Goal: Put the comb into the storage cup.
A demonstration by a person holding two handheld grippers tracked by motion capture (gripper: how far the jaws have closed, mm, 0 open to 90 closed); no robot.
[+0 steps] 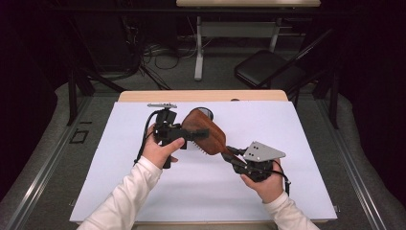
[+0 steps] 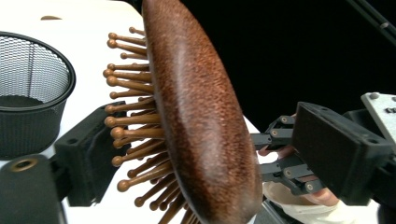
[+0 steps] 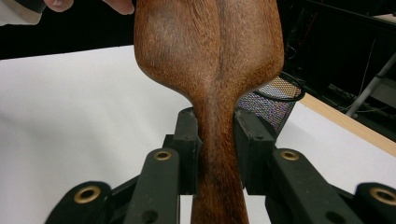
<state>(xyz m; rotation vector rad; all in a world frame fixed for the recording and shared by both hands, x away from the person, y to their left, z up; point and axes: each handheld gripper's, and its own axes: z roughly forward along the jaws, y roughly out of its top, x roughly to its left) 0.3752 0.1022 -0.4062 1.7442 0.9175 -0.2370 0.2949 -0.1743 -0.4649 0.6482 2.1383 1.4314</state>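
- Right now you hold a wooden hairbrush (image 1: 205,136) in the air over the middle of the white worktop (image 1: 287,182), between your two grippers.
- Your right gripper (image 3: 217,140) has its jaws clamped on the brush's narrow handle, one pad pressed to each side of it.
- Your left gripper (image 2: 187,149) has the brush head between its jaws: one pad sits at the bristle tips, the other stands off the smooth brown back with a gap, so the jaws are apart and not pressing.
- No brand, label or writing can be read on the brush, the grippers or the worktop.
- From the left gripper view you see the wooden bristles (image 2: 130,135) with their rounded tips, which the right gripper view, facing the smooth back, hides.
- A black mesh cup (image 2: 28,93) stands on the worktop near its far edge; the high view leaves it mostly hidden behind the brush head, while both gripper views show its mesh.
- The high view also shows a grey three-cornered plate (image 1: 263,152) on the right gripper, and your white sleeves (image 1: 129,191).
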